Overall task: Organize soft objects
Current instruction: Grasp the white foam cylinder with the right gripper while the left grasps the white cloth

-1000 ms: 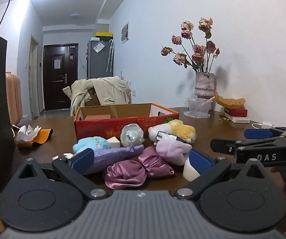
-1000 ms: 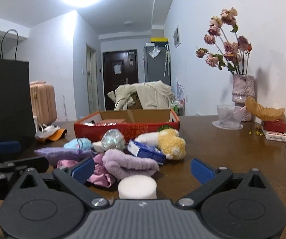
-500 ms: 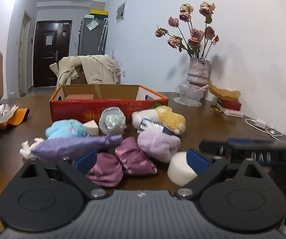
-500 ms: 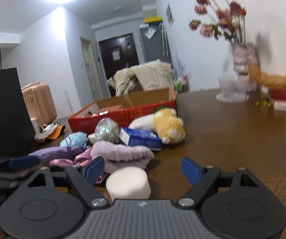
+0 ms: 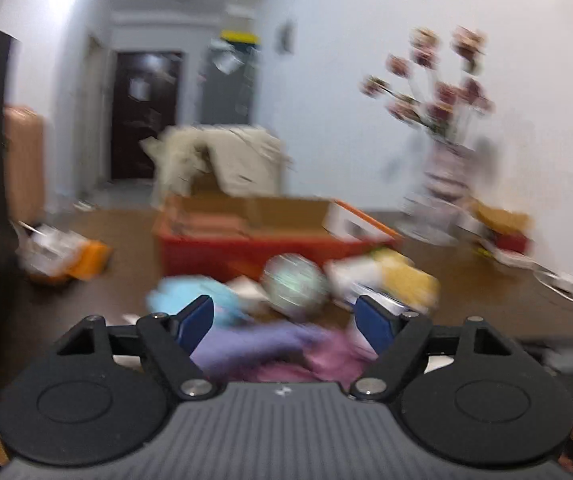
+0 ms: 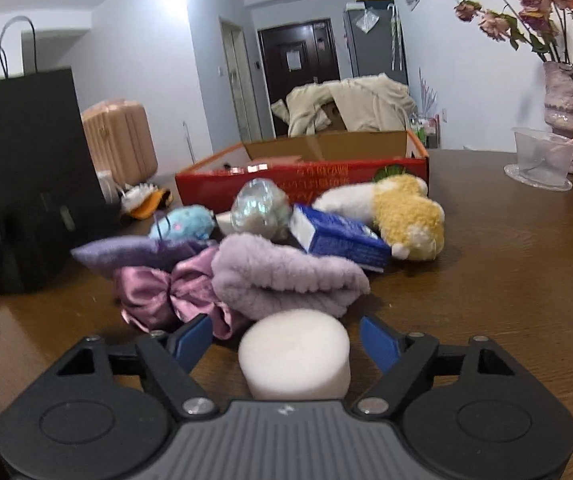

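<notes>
The left gripper [image 5: 284,320] is closing over the purple pouch [image 5: 262,344] with nothing clamped yet, though blur is making contact hard to judge, so it should be squeezing the pouch's middle rather than the pink satin bow [image 6: 166,292] touching it. The right gripper [image 6: 286,340] is closing around the white sponge cylinder [image 6: 295,352], pads not pressing, best centred before pinching. I am counting one pouch, one bow, one lilac fleece cloth [image 6: 286,276], one sponge, one red box [image 6: 306,176] behind.

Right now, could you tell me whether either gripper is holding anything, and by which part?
Nothing is held yet. The right gripper is closing around the white sponge, pads clear of its sides; the left gripper is closing over the purple cloths.
</notes>
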